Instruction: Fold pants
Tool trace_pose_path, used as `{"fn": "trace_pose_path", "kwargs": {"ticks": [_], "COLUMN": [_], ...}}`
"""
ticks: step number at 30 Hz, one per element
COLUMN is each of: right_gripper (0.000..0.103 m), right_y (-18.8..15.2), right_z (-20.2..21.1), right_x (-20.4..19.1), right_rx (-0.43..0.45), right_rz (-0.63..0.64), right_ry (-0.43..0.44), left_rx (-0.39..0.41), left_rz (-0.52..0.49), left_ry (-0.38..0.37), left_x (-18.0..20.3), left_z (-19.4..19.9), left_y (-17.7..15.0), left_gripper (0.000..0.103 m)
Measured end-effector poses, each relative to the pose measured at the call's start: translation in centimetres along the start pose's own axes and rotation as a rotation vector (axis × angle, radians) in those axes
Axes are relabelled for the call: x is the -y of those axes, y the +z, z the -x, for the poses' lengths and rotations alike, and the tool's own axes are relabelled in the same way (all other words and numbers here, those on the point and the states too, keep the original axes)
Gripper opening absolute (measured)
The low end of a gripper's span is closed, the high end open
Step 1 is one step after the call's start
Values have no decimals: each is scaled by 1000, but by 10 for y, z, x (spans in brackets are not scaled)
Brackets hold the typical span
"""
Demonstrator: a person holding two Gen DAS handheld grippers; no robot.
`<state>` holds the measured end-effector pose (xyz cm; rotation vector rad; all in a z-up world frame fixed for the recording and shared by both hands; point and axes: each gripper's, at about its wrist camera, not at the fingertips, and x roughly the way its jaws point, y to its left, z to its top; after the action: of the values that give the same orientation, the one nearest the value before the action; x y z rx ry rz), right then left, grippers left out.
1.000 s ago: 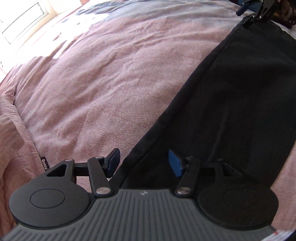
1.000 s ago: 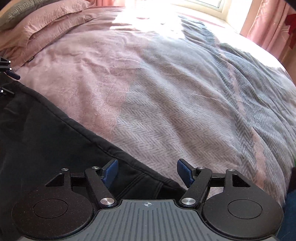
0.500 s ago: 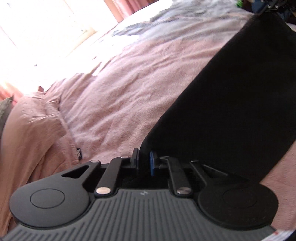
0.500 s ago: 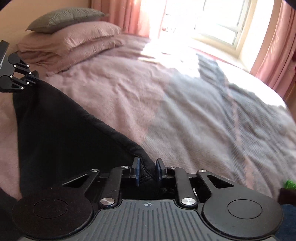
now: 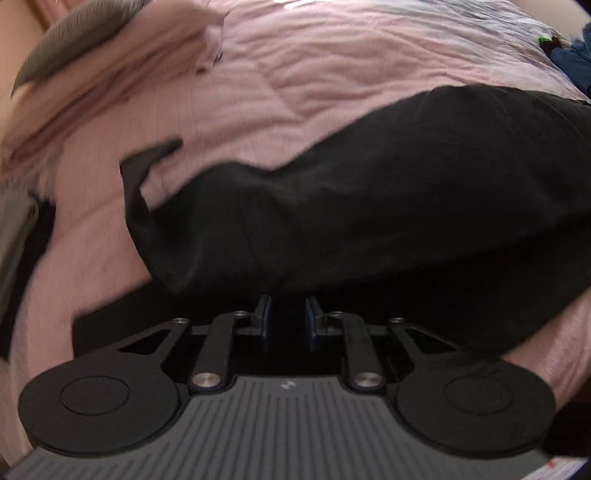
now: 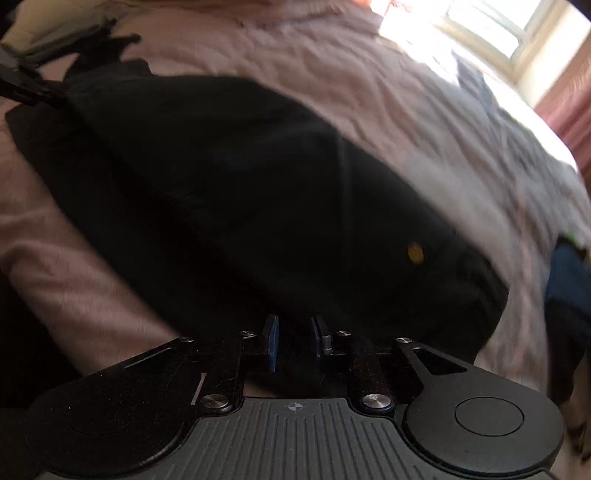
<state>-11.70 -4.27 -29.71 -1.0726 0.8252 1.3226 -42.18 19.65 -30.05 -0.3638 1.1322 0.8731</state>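
Black pants (image 5: 388, 192) lay on the pink bed cover (image 5: 295, 66), long axis running left to right across both wrist views, near edge lifted. Left gripper (image 5: 287, 320) jaws nearly together, easing open, black cloth between them. Right gripper (image 6: 294, 341) jaws nearly together, pinched on the cloth's edge. Grey pillow (image 5: 74, 33) beyond; window (image 6: 491, 26) bright.

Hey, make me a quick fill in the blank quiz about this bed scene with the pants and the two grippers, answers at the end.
1. The pants being folded are ____ in colour.
2. They lie on a ____ bedspread.
3. The small round spot on the pants is ____.
4. Black cloth sits between the jaws of the right gripper and the ____ gripper.

Answers: black; pink; yellow; left
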Motion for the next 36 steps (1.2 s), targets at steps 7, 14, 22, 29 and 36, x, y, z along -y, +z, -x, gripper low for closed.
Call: {"fn": "trace_pose_path", "kwargs": {"ticks": [7, 14, 22, 29, 36], "right_gripper": [50, 50, 50, 37, 14], "right_y": [-65, -98, -91, -94, -67], "right_z": [-2, -41, -71, -54, -8], "right_x": [116, 141, 132, 143, 152], "right_rx": [218, 365, 374, 372, 343], "right_rz": [-1185, -1551, -1636, -1620, -1485], "right_ry": [250, 325, 308, 228, 140], "left_rx": [2, 74, 81, 109, 200], "left_rz": [273, 468, 941, 1214, 1012], "left_ry": [17, 26, -59, -118, -148], "left_x": [-17, -51, -125, -193, -212], "left_z": [25, 31, -8, -61, -37], "left_y": [-26, -15, -27, -37, -14], "left_gripper": [28, 39, 44, 39, 1]}}
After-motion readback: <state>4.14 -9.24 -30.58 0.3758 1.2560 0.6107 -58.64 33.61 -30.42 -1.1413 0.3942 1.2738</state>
